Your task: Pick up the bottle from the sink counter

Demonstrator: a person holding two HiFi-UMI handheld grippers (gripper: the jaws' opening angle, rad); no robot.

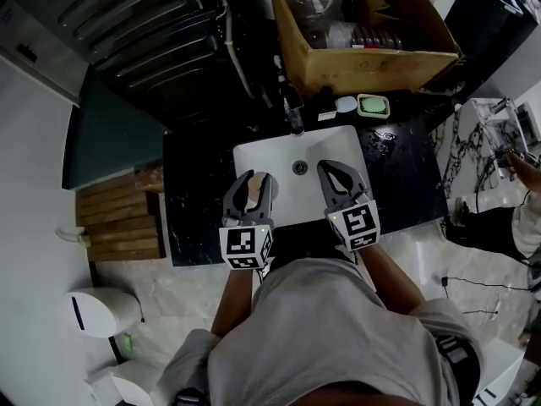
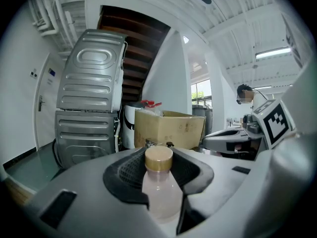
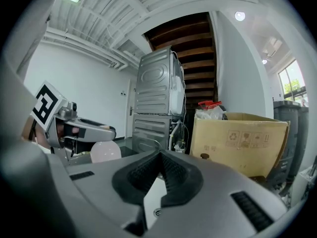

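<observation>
left gripper view: left gripper (image 2: 158, 168) fingers clamp bottle (image 2: 159, 195) over left edge of sink (image 1: 338, 146), right gripper (image 3: 159, 168) fingers closed, empty; grasp looks made, next lift clear.

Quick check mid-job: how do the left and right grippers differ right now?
The left gripper is clamped on the tan-capped bottle; the right gripper holds nothing. The left jaws stand apart around the bottle; the right jaws meet at their tips. Both hang side by side above the white sink, each with its marker cube on the end nearest the person.
</observation>
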